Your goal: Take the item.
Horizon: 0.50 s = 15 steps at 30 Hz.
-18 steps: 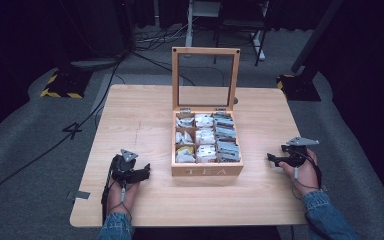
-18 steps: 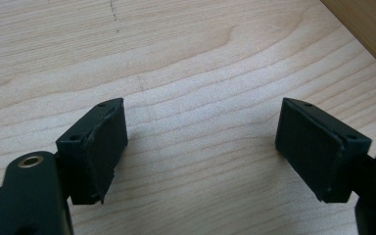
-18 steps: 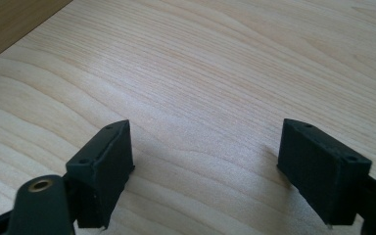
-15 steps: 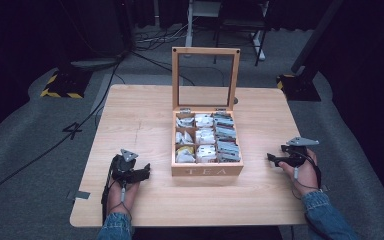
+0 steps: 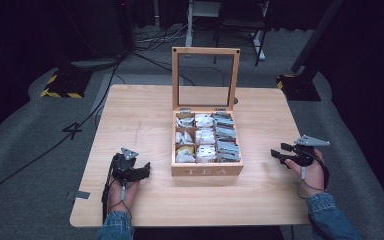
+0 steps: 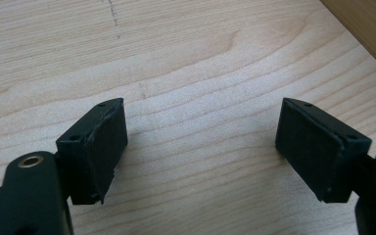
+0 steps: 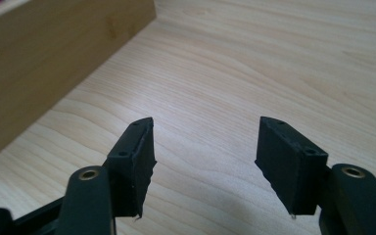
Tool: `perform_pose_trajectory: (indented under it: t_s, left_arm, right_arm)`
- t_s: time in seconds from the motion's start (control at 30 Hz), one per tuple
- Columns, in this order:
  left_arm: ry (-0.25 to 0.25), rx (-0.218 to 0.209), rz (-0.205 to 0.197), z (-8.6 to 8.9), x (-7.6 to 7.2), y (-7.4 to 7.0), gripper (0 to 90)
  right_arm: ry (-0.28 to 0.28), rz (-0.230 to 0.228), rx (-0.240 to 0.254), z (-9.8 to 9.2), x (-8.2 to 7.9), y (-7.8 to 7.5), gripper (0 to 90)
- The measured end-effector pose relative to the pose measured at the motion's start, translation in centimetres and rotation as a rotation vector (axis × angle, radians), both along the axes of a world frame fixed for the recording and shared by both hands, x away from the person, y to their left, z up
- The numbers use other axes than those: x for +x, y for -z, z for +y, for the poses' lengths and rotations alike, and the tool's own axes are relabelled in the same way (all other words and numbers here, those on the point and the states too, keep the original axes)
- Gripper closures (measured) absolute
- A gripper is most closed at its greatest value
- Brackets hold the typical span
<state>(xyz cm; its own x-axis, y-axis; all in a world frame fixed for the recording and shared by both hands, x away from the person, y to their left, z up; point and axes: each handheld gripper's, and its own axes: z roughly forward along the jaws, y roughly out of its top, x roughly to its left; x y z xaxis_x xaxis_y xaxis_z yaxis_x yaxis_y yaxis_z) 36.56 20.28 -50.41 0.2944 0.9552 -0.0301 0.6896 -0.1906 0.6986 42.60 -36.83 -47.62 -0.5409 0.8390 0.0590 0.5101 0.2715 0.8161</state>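
Currently the open light-wood tea box (image 5: 207,170) with a glass-paned lid sits mid-frame in the high view, between the left gripper (image 5: 144,169), jaws wide and empty, and the right gripper (image 5: 279,153), moderately apart and empty. Each should approach the box squarely, keeping low over the pale wooden table (image 5: 145,112).

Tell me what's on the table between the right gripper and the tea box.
Nothing: in the high view, only bare table lies between the right gripper and the tea box.
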Motion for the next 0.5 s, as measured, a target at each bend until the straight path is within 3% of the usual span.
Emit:
perform_pose_trajectory:
  t_s: [0.27, 0.33, 0.5]
  left_arm:
    - [-0.002, 0.001, 0.0, 0.0, 0.0, 0.0, 20.2]
    - [0.0, 0.002, 0.0, 0.0, 0.0, 0.0, 20.2]
    - [0.003, 0.005, 0.0, 0.1, -0.3, 0.0, 20.2]
  right_arm:
    - [-0.051, -0.06, 0.038, 0.5, -0.8, -2.6, 42.1]
    - [-0.073, -0.082, 0.059, 0.8, -1.1, -3.9, 42.7]
    - [-0.113, -0.1, 0.086, 1.4, -1.3, -5.5, 43.6]
